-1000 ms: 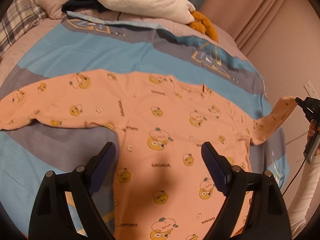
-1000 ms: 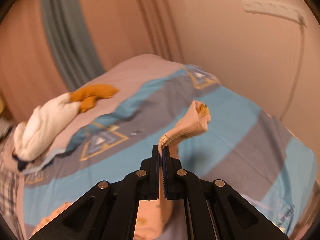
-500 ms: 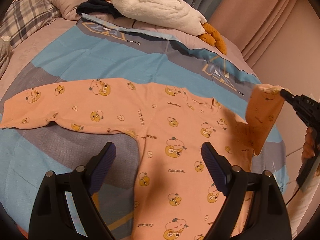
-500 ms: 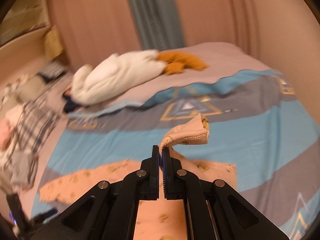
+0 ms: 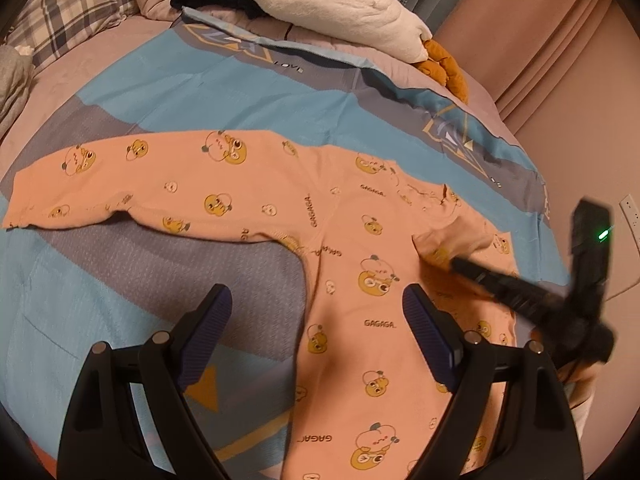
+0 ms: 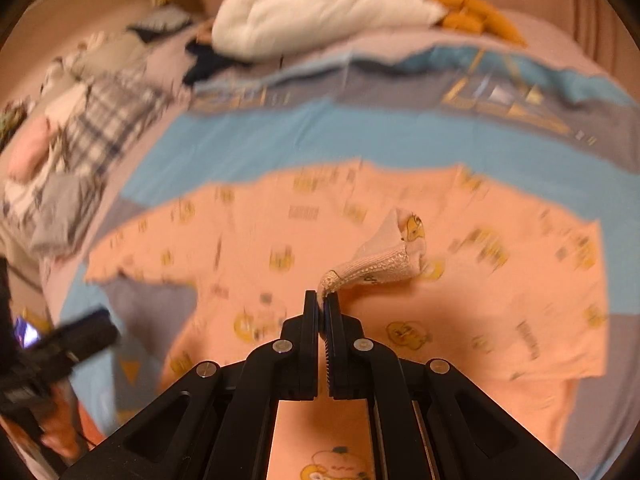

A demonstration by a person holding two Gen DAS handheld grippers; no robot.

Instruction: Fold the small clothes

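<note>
Pinching the sleeve cuff [image 6: 374,270], the right gripper [image 6: 322,304] is held over the peach shirt [image 5: 352,264]; the left gripper [image 5: 316,320] is kept spread open.

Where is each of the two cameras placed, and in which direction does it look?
Left wrist: on the open left gripper, looking down over the shirt on the bed; the right gripper shows at right.
Right wrist: on the right gripper, shut on the sleeve over the shirt; the left gripper shows at left.
Shared: shirt, bed, white plush.
</note>
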